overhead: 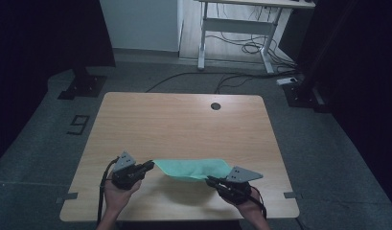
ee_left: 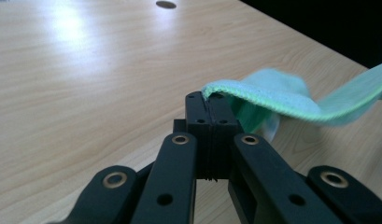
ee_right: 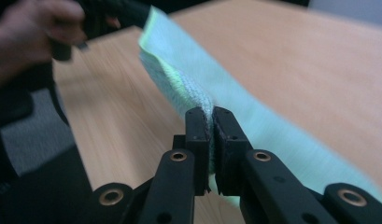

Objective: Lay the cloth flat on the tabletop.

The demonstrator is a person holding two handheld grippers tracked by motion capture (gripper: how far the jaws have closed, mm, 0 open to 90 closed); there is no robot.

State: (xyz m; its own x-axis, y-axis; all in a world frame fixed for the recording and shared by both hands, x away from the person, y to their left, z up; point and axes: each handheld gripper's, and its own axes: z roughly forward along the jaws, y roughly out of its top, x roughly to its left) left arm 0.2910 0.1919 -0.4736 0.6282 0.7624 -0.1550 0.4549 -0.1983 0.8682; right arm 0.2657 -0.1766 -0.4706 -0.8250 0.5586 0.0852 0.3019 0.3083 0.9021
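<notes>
From the high view, a green cloth [overhead: 193, 168] hangs stretched between the left gripper [overhead: 149, 166] and the right gripper [overhead: 210, 180], above the near part of the wooden table [overhead: 184, 120]. The left gripper view has the jaws clamped on a cloth corner [ee_left: 254, 91]. The right gripper view, somewhat blurred, seems to show the jaws pinching the cloth edge [ee_right: 198, 95].

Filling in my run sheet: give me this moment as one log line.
left gripper: shut on green cloth | right gripper: shut on green cloth | cloth stretched between them above table
</notes>
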